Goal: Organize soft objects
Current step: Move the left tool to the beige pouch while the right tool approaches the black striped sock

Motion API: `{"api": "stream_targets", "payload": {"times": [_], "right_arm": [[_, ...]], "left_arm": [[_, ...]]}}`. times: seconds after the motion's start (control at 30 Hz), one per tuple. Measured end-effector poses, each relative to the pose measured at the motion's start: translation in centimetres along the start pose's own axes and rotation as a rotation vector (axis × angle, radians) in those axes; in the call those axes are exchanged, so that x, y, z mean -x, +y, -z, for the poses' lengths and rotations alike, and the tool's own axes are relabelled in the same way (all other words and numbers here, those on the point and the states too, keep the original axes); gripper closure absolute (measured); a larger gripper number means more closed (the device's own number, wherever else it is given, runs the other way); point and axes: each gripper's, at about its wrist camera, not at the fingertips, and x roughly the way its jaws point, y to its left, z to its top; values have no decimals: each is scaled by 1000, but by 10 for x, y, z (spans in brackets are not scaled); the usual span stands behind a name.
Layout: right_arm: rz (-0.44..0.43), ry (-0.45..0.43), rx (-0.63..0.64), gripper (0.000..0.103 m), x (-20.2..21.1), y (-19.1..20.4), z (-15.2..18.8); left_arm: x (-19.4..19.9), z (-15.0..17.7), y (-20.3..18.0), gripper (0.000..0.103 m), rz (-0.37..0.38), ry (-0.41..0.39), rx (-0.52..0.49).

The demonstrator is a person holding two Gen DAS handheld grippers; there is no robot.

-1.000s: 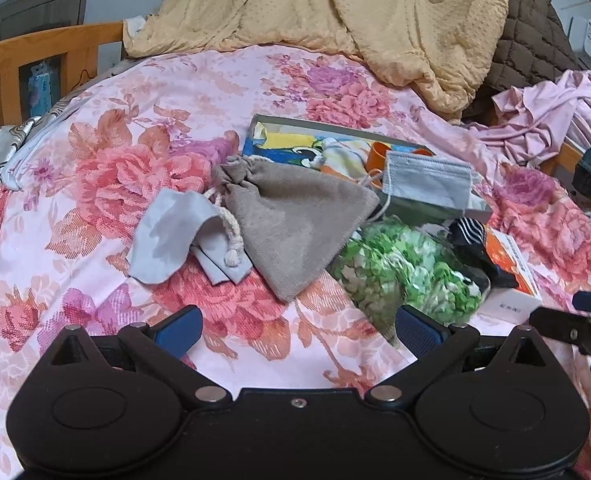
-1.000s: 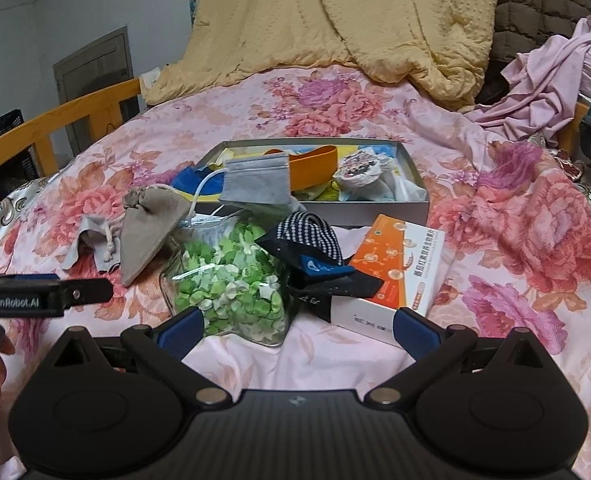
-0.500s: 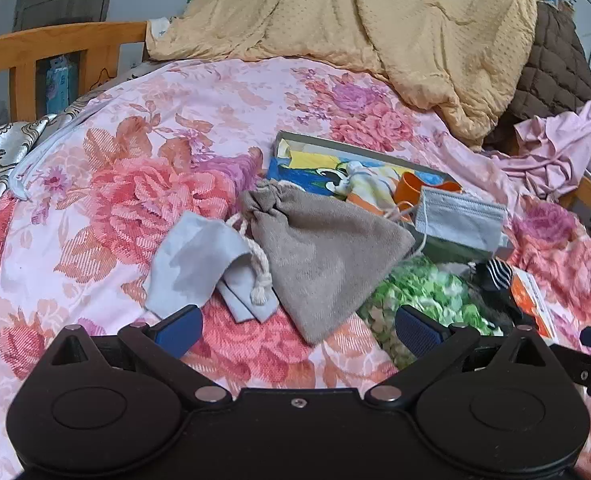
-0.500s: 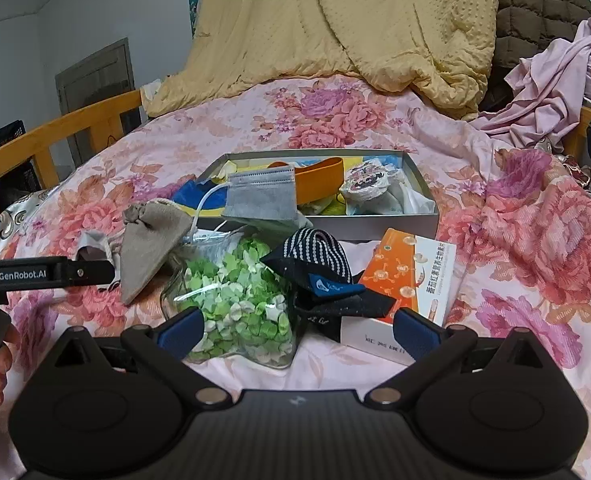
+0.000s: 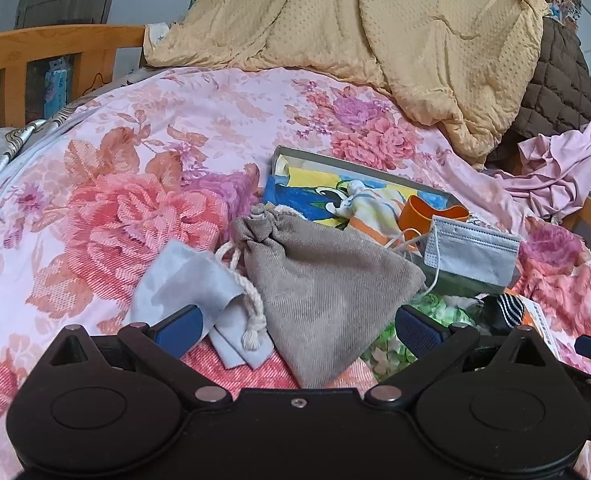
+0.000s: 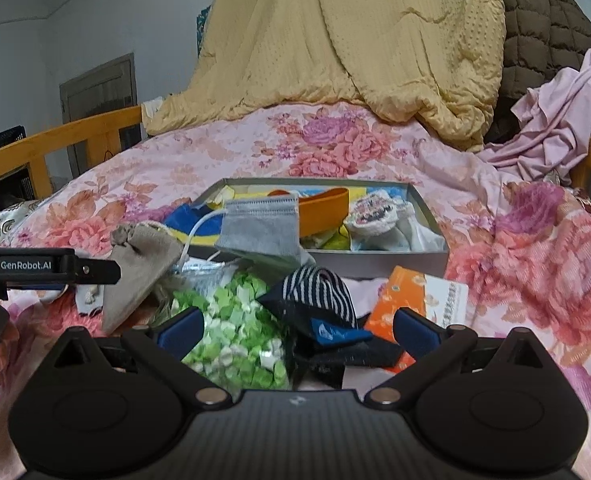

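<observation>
Bed (image 5: 143, 128) w/ pink floral cover fills the room. Wooden bed rail (image 6: 55, 140) at its left, grey door (image 6: 99, 88) in pale wall (image 6: 95, 12) behind rail. Yellow quilt (image 6: 355, 40) heaped at bed's far end, brown quilt (image 6: 543, 40) right of it.

A grey-brown drawstring pouch (image 5: 327, 292) lies flat at the centre of the left wrist view, neck puckered toward the upper left, its white cord trailing over a pale blue cloth (image 5: 183, 280) crumpled just to its left. A grey face mask (image 6: 261, 228) hangs over the near edge of the shallow tray (image 6: 431, 216) at mid-frame. Below it sit a clear bag of green pieces (image 6: 235, 320) and a striped dark sock (image 6: 319, 296).
</observation>
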Motion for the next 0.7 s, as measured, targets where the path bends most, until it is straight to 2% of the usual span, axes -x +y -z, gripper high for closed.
{"api": "stream_targets", "payload": {"times": [0.4,0.7], "right_arm": [[-2,-17,1,0,-23,-4,1],[-21,-10,-7,0,-30,-7,1]], "left_arm": [[-19,-8,-15,1,45,-26,-13],[-36,-8,-27,1,78,-9,-9]]}}
